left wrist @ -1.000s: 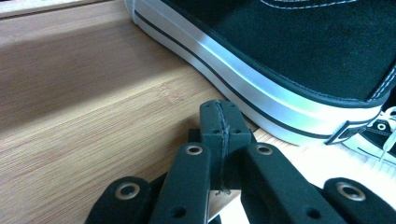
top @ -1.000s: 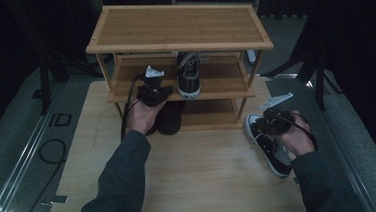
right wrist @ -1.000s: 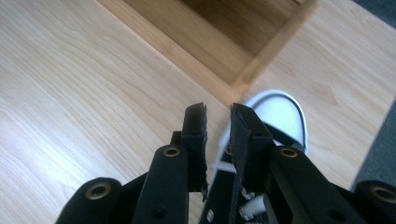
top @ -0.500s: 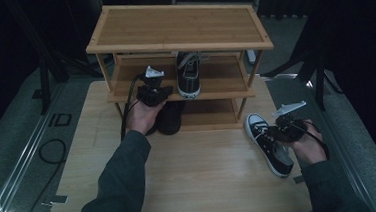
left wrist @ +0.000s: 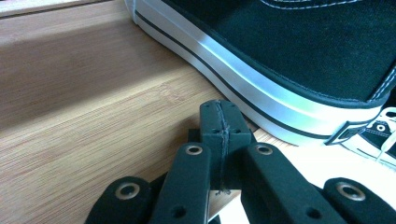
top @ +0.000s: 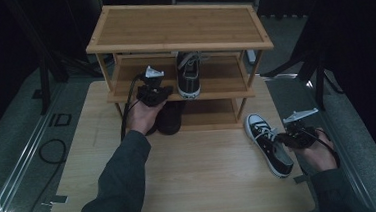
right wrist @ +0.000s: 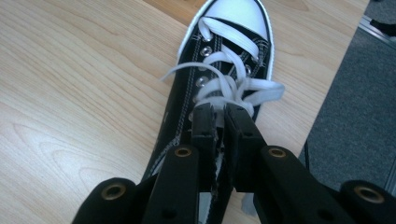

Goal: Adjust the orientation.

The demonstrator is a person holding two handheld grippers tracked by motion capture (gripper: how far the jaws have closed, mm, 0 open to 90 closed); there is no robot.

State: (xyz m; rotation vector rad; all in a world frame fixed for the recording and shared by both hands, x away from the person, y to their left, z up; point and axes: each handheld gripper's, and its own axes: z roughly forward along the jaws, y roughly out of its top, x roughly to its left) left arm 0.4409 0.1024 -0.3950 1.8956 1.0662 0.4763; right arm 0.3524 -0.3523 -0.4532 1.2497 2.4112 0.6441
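The right gripper (right wrist: 215, 114) pinches the tongue and upper edge of the sneaker (top: 270, 144) that lies on the counter (top: 201, 185) near its right edge, toe toward the rack (top: 179, 41). Its fingers (right wrist: 203, 122) have just been closing, and the cloth sits between them with only a thin gap left. The hold is on soft canvas and lace, not on the sole. On a lift, I judge the sneaker may hang nose-down and swing, or the tongue may slide out of the pinch. A loose lace (right wrist: 268, 91) trails toward the counter edge and could snag on the rack frame. The sneaker also lies close to the edge, so a sideways drag could push it off.

The left gripper (top: 153, 91) rests at the front of the middle shelf (top: 219, 78), fingers (left wrist: 219, 123) pressed together with nothing between them, just beside the heel of the shelved sneaker (left wrist: 299, 60). A nudge from it could skew that shoe and crowd the free spot on the shelf.

Compared with a second ago, the right hand has slid back along the sneaker toward the person and sunk a little, from over the laces to the ankle opening. The sneaker itself has turned slightly. The left hand has not moved, nor has the shelved sneaker.
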